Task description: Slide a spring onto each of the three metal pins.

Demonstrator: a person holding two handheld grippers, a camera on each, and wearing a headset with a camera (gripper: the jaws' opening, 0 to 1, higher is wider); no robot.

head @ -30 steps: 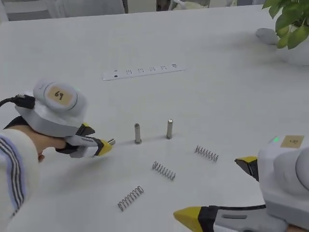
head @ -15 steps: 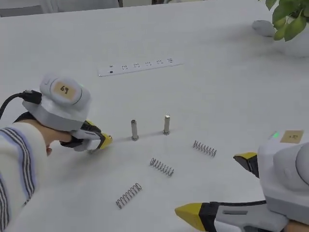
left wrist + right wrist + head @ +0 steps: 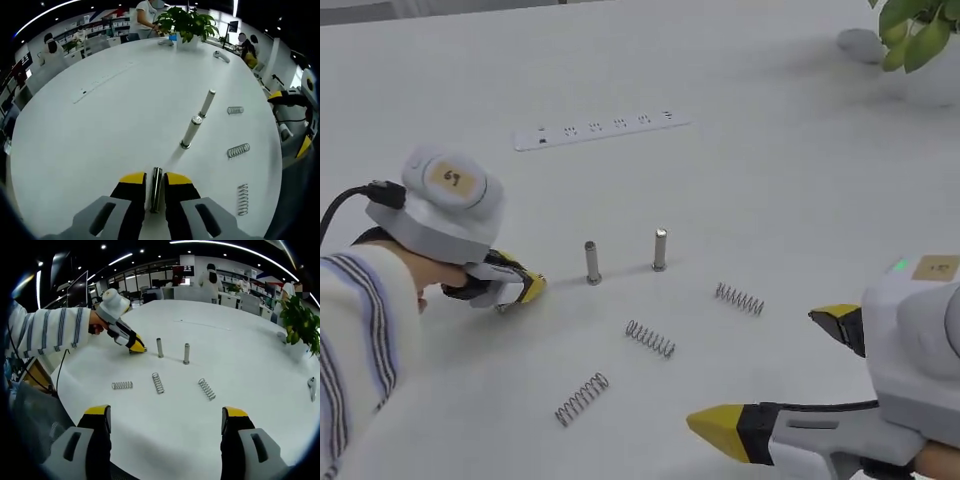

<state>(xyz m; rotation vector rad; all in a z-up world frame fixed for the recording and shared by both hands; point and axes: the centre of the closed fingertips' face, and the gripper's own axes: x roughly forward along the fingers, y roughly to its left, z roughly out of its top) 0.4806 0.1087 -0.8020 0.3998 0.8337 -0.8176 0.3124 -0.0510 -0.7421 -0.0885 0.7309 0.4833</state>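
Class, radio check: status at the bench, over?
Left tongs shut on a pin. Right tongs open, empty. Two pins upright, three springs loose. Nothing blocking.

on the bench (image 3: 770,180) two pins stand upright side by side, the left pin (image 3: 592,262) just left of the right pin (image 3: 660,249). left of both, the left gripper (image 3: 525,290) sits low at the bench, with a third pin (image 3: 156,189) between its fingers. three springs lie flat in front of the pins: the right spring (image 3: 739,299), the middle spring (image 3: 650,339) and the nearest spring (image 3: 582,398). a power strip (image 3: 602,130) lies well behind the pins. a plant (image 3: 910,35) stands far back right. the right gripper (image 3: 765,370) is nearest, at the right, fingers apart.
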